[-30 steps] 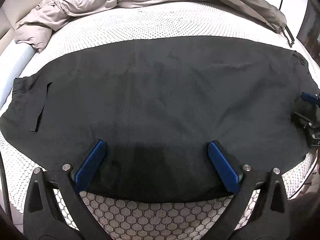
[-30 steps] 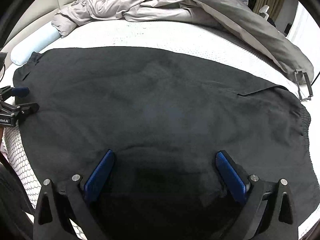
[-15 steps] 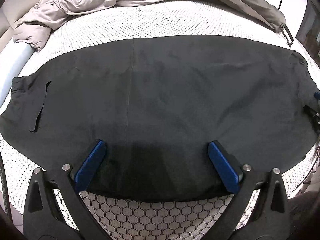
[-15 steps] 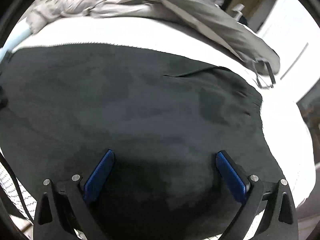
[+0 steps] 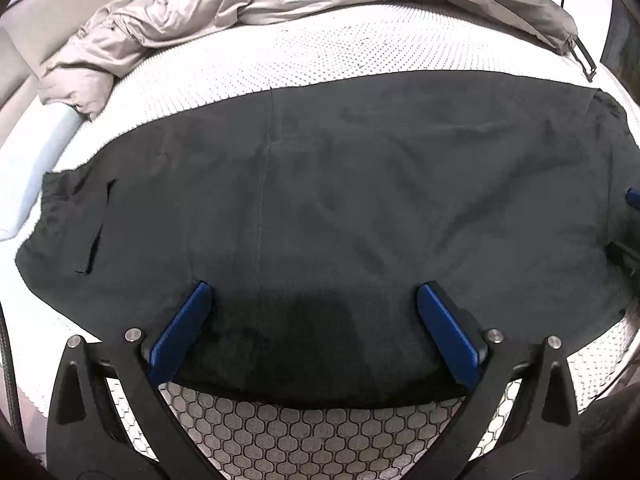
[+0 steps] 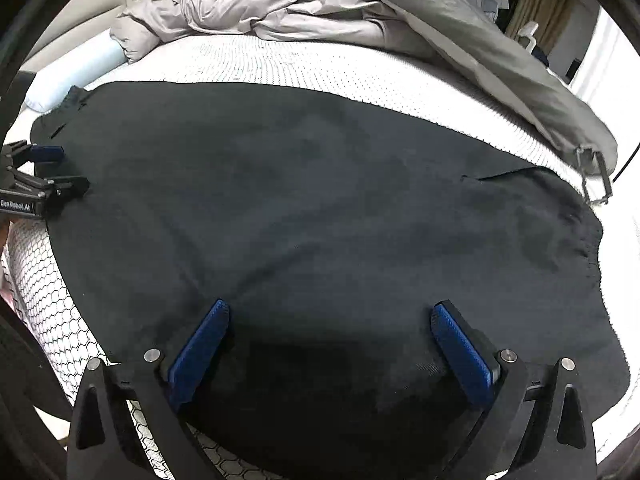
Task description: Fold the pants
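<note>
Black pants (image 5: 360, 208) lie spread flat across the white mattress (image 5: 320, 52), a pocket slit at their left end and a wrinkled band at their right end (image 6: 576, 224). My left gripper (image 5: 314, 292) hovers open over the near edge of the pants, blue pads wide apart, nothing between them. My right gripper (image 6: 330, 312) is open too, over the dark cloth (image 6: 320, 208) near its front edge. The left gripper (image 6: 44, 172) shows at the left rim of the right wrist view. A blue tip of the right gripper (image 5: 633, 196) peeks in at the right rim of the left wrist view.
A crumpled grey duvet (image 5: 224, 12) is heaped along the far side of the bed (image 6: 280, 8), with a strap buckle (image 6: 596, 180) hanging at the right. A pale blue bolster (image 6: 76, 76) lies at the far left. The mattress edge (image 5: 320, 432) runs just under my grippers.
The right wrist view swung to the right half a second ago and has come back, so the left gripper is in its view again. The left gripper has drifted slightly; the pants lie as before.
</note>
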A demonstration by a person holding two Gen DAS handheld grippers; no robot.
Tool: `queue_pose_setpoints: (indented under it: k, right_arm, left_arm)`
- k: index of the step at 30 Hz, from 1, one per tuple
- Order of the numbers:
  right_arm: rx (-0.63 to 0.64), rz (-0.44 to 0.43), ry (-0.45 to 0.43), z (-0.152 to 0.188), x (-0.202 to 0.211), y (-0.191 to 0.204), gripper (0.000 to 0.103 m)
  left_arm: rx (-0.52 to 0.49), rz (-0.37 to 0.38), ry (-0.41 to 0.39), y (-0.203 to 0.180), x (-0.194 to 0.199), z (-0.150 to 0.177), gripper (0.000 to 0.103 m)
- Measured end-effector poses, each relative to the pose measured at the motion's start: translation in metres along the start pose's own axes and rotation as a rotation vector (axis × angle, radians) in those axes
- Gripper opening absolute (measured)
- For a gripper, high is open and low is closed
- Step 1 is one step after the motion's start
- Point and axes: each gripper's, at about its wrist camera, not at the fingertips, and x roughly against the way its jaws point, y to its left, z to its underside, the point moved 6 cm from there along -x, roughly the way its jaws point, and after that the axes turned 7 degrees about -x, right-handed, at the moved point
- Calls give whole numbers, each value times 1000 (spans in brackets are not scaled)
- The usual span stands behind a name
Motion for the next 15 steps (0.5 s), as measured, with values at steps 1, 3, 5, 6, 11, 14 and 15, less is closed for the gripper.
queue_pose_setpoints:
  k: [1, 3, 5, 6, 11, 14, 15]
  right_arm:
    - [-10, 3, 4, 0, 0, -4, 101]
    - [-13, 31, 8, 2, 2, -10, 102]
    - [-23, 45, 11, 3, 1, -17, 102]
    - [-29, 51, 12, 4, 2, -22, 102]
    - [-51, 88, 11, 8, 6, -46, 102]
    - [-79, 71, 4, 5, 8, -51, 102]
    - [-82, 61, 0, 3, 9, -50, 102]
  left_arm:
    - [-13, -15, -5, -2, 1, -1, 103]
    - [-21, -25, -8, -2, 1, -2, 103]
    - [-25, -30, -9, -3, 2, -3, 103]
    - [-27, -29, -10, 0, 1, -3, 103]
    - [-28, -31, -10, -1, 1, -2, 103]
    - [-38, -37, -17, -1, 5, -5, 102]
    - [-37, -29, -23, -1, 8, -7, 101]
